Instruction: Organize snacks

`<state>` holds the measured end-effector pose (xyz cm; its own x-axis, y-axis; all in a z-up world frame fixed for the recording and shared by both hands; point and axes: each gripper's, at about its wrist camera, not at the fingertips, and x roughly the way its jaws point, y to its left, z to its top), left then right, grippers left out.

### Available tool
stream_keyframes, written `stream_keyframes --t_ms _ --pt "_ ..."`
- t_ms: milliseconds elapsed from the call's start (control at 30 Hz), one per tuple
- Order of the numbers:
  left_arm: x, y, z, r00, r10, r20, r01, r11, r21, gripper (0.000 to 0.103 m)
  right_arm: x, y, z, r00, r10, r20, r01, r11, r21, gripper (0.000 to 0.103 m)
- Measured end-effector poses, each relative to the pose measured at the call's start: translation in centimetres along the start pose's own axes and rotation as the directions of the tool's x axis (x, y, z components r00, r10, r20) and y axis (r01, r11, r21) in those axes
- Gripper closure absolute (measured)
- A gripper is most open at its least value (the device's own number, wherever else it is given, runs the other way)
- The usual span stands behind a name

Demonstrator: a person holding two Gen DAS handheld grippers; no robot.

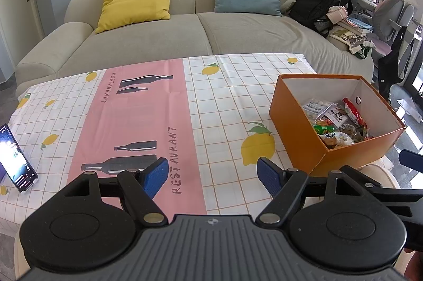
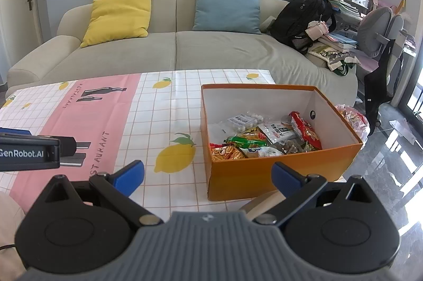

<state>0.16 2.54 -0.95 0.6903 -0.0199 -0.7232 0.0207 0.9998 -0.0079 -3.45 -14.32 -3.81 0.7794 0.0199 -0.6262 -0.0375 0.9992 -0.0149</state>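
An orange box (image 1: 296, 133) stands on the right side of the table and holds several snack packets (image 1: 335, 122). It also shows in the right wrist view (image 2: 264, 175), with the snack packets (image 2: 264, 138) piled at its near end. My left gripper (image 1: 212, 175) is open and empty above the tablecloth, left of the box. My right gripper (image 2: 207, 176) is open and empty, just in front of the box's near left corner. The left gripper's body (image 2: 29, 153) shows at the left edge of the right wrist view.
The table carries a lemon-print cloth (image 1: 222, 101) with a pink panel. A phone (image 1: 15, 162) leans at the table's left edge. A bag of snacks (image 2: 354, 120) lies right of the box. A sofa (image 1: 185, 32) with cushions and a black backpack (image 1: 320, 3) stands behind.
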Motion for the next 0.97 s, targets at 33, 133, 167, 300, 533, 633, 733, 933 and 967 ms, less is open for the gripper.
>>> stream_keyframes --t_ms 33,133,167,300,533,633,733,933,967 --pt "0.0 -0.01 0.01 1.0 0.0 0.0 0.0 1.0 0.0 0.014 0.0 0.01 0.0 1.0 -0.001 0.0 0.001 1.0 0.0 0.003" --pt "-0.07 -0.04 -0.04 1.0 -0.002 -0.001 0.002 1.0 -0.001 0.014 0.01 0.02 0.01 1.0 0.0 -0.001 0.0 1.0 0.0 0.003" --pt "-0.1 -0.09 -0.05 1.0 -0.003 -0.001 0.003 1.0 -0.002 0.014 0.04 0.0 0.01 1.0 0.0 -0.001 0.0 1.0 -0.001 0.003" --pt "-0.19 -0.15 -0.15 1.0 -0.002 -0.005 0.002 1.0 -0.003 0.014 0.11 0.0 -0.01 1.0 0.002 -0.004 -0.002 1.0 -0.001 0.003" --pt "-0.3 -0.22 -0.19 1.0 -0.008 -0.003 0.008 1.0 -0.001 0.014 0.3 -0.13 -0.11 1.0 0.008 -0.008 -0.009 1.0 -0.002 0.003" --pt "-0.32 -0.21 -0.19 1.0 -0.007 -0.003 0.007 1.0 -0.002 0.014 0.29 -0.17 -0.11 1.0 0.008 -0.008 -0.008 1.0 -0.003 0.003" --pt "-0.33 -0.24 -0.14 1.0 -0.006 -0.004 0.006 1.0 -0.004 0.014 0.3 -0.14 -0.11 1.0 0.008 -0.009 -0.008 1.0 -0.002 0.003" --pt "-0.28 -0.15 -0.03 1.0 -0.006 -0.002 0.006 1.0 -0.004 0.014 0.22 -0.24 -0.18 1.0 0.011 -0.009 -0.011 1.0 -0.007 0.003" --pt "-0.29 -0.16 -0.04 1.0 -0.005 -0.002 0.005 1.0 -0.004 0.014 0.21 -0.24 -0.21 1.0 0.012 -0.009 -0.012 1.0 -0.009 0.003"
